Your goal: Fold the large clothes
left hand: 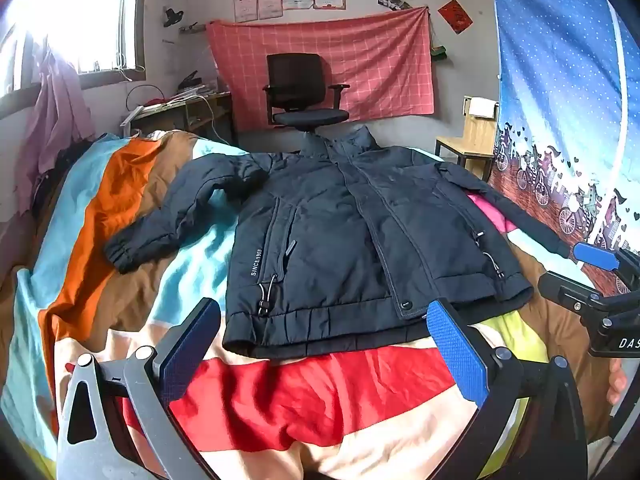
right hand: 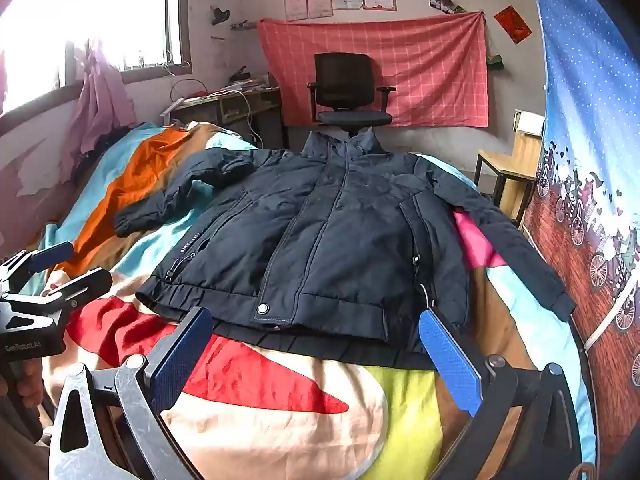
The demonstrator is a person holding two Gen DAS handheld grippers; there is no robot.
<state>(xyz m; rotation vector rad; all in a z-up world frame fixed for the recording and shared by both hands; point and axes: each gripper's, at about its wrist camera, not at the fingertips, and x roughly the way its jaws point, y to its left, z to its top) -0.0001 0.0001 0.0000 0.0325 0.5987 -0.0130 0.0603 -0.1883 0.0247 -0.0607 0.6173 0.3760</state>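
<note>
Fingers of left gripper [left hand: 324, 326] and right gripper [right hand: 316, 338] spread wide, empty, short of hem. Navy padded jacket [left hand: 360, 236] flat, front up, on striped bedspread [left hand: 320, 396]. Advise pinching sleeve cuffs first, folding inward.

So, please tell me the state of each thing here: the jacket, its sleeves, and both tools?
jacket: spread flat on the blanket, front up, closed, not yet folded.
left sleeve: spread out sideways, bent.
right sleeve: stretched out straight.
left tool: open, holding nothing.
right tool: open, holding nothing.
</note>
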